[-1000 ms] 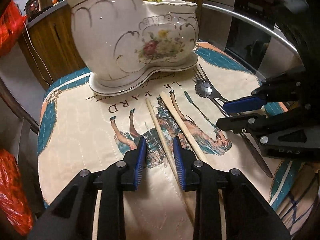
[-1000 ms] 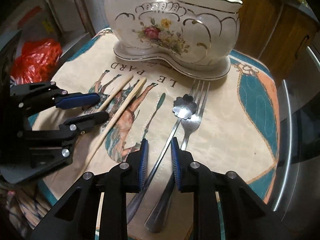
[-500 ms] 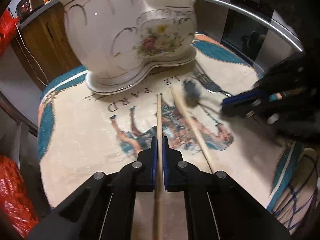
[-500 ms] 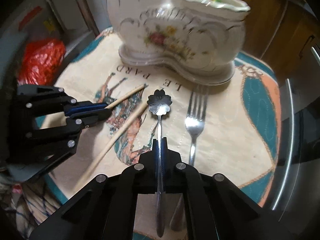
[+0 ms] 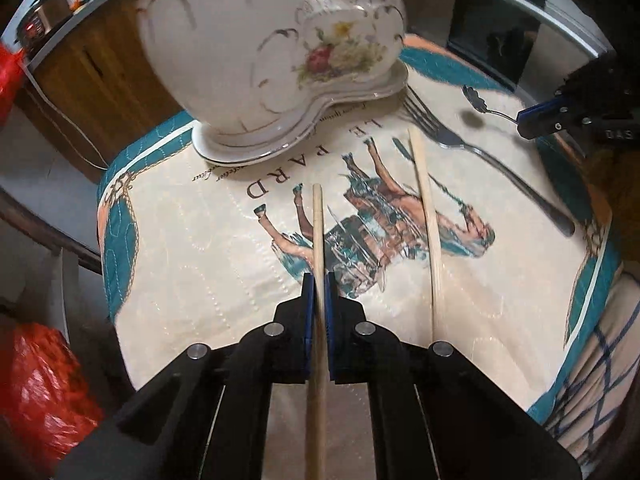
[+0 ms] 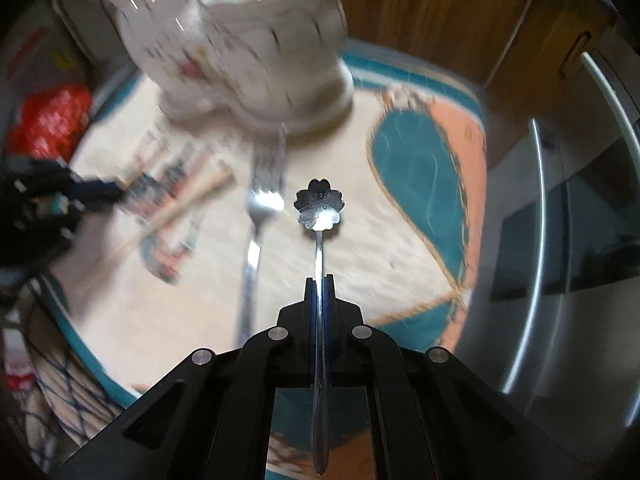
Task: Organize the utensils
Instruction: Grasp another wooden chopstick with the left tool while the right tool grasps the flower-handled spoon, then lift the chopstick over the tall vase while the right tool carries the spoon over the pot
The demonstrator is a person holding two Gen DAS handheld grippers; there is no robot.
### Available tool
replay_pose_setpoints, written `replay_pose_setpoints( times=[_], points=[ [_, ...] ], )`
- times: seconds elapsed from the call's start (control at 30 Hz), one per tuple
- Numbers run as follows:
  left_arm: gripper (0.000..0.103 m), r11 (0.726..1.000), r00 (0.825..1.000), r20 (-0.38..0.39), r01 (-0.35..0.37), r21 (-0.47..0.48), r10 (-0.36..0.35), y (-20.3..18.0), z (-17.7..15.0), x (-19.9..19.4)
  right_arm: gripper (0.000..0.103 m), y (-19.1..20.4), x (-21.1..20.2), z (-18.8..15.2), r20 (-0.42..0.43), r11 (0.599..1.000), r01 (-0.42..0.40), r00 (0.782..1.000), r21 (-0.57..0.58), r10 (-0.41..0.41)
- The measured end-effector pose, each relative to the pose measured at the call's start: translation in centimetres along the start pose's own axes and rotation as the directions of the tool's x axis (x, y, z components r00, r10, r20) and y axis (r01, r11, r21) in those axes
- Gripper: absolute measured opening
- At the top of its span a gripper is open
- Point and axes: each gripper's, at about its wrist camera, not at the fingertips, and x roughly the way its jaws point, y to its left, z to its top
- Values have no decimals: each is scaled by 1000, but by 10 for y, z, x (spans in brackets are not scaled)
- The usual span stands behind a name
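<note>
1. Utensils are partly in hand: one wooden chopstick [image 5: 318,232] is clamped between the jaws of the left gripper [image 5: 319,284], and a flower-headed spoon [image 6: 319,208] is pinched by its thin stem in the right gripper [image 6: 319,286], held clear above the mat's right side
2. Left on the placemat [image 5: 192,248]: a second chopstick [image 5: 428,216] lying near the mat's middle, and a steel fork [image 5: 472,152] with its tines almost at the holder's base, toward the mat's right edge
3. The ceramic holder [image 5: 272,48] stands at the far edge of the mat on its own matching saucer; something yellow-green already pokes out of its top, though blur hides what it is
4. My judgement: the work is at an early stage, with two items lifted but not yet dropped in, and two untouched
5. Materials: the chopsticks are pale, smooth, slender round wood; spoon and fork are polished, reflective metal; the holder is glossy white porcelain with gilt scallops and a painted flower spray; the mat is quilted printed fabric with teal border
</note>
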Motion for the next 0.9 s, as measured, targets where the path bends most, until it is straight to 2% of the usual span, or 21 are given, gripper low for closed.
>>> replay_pose_setpoints(
  times=[0.13,0.23,0.37,0.57,0.63,0.73,0.8,0.9],
  points=[
    [5,999,996,-85,27,30,-25,3,12,5,4,0,15,4,-112,998,44,992,-51,-50],
    [5,998,990,-129,58,27,-54,6,16,5,4,1,18,9,-167,997,44,984,-71,-55],
    [5,997,983,-173,72,35,-65,7,23,8,4,2,24,20,-262,996,29,964,-85,-50],
    [6,993,968,-244,79,90,-55,0,32,13,5,4,32,31,-353,993,16,934,-114,-56],
    [5,992,966,-254,84,99,-56,0,33,13,5,7,32,33,-361,993,13,931,-116,-55],
    [5,992,968,-245,85,95,-59,-6,34,17,5,8,29,28,-331,991,20,941,-133,-64],
    [5,993,974,-217,84,86,-64,-3,28,19,4,4,25,24,-301,994,8,953,-111,-42],
    [5,995,986,-143,95,31,-90,4,21,14,4,-4,16,15,-223,997,-49,974,-53,36]
  ],
)
